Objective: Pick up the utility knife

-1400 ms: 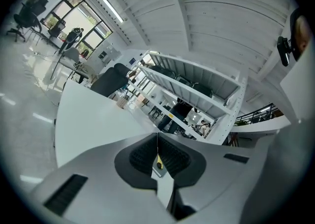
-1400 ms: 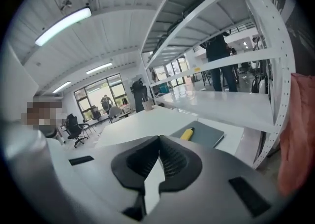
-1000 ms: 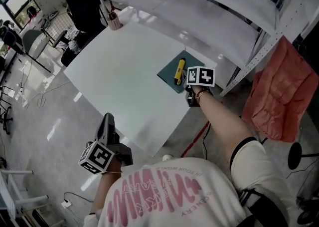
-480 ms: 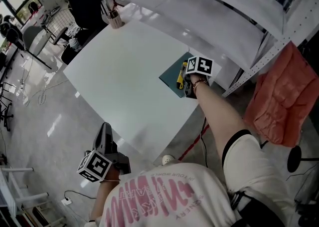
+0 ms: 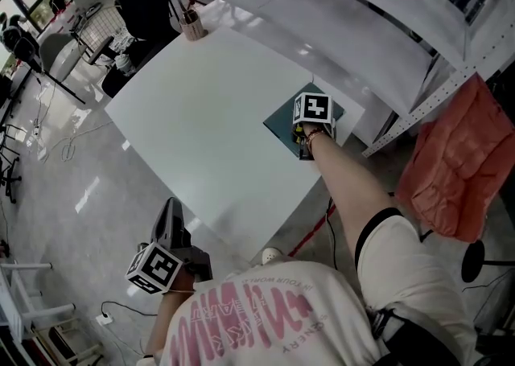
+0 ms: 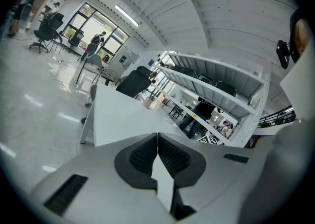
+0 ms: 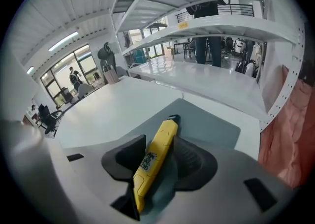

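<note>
The yellow utility knife lies on a dark green mat near the white table's right edge. My right gripper is tilted down over the mat, its jaws opening with the knife lying lengthwise between them. A gap shows on each side of the knife. In the head view the right gripper and its marker cube cover the knife. My left gripper hangs off the table's near edge, over the floor. In the left gripper view the left gripper has its pads together on nothing.
A cup of pens stands at the table's far corner. White shelving runs along the far side, with an orange cloth hanging at the right. Office chairs and cables lie on the floor at the left.
My right gripper has moved forward onto the mat and now covers the knife, which showed beside it a second ago. The left gripper has barely shifted.
</note>
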Demonstrator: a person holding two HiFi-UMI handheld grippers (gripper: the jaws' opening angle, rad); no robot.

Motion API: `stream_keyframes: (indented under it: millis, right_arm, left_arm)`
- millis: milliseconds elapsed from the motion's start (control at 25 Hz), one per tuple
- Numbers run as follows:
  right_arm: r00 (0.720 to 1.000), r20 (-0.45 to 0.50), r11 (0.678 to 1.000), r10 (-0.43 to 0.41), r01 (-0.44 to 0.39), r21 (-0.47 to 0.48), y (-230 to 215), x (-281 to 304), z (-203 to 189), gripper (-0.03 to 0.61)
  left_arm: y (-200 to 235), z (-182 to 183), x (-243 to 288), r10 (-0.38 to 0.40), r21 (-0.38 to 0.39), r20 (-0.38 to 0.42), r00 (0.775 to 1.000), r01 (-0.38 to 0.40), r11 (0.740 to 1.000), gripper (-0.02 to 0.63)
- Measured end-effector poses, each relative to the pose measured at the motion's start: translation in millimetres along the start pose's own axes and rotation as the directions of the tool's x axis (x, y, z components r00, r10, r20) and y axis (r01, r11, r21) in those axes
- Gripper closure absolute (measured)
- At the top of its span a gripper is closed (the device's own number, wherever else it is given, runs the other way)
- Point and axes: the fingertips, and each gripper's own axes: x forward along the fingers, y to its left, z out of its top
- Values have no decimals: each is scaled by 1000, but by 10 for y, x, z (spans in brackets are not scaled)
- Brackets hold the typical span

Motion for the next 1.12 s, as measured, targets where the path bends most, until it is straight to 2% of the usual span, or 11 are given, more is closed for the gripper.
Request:
stream_keyframes:
  millis: [320,440,560,800,960,1120]
  right_arm:
    - [998,-38,998,-57,58,19,7,60,-20,388]
    - [994,-64,996,-92,91,-21,39,89,-33,383]
    - [989,-34,988,-144,142,-54,26,66,24,387]
    - [990,-51,991,-131,132,25,156,41,-87,431]
    - [988,-38,987,-152,154,39,179,33,-100,439]
    - [987,-53,981,-155,160,113,167,2,-201,442]
  left_arm:
    - [30,-76,71,-23,-2,-30,999,23,1000,589]
    - [60,-62,72,-24,0,-32,999,24,1000,589]
    - [126,-23,33,-19,-1,-29,999,19,1000,589]
    - [357,37,-90,1,-22,-43,999,-2,1000,589]
    - [467,102,-49,-18,-27,-70,997,16,1000,589]
    - [551,249,12,-47,-16,-95,994,46,999,589]
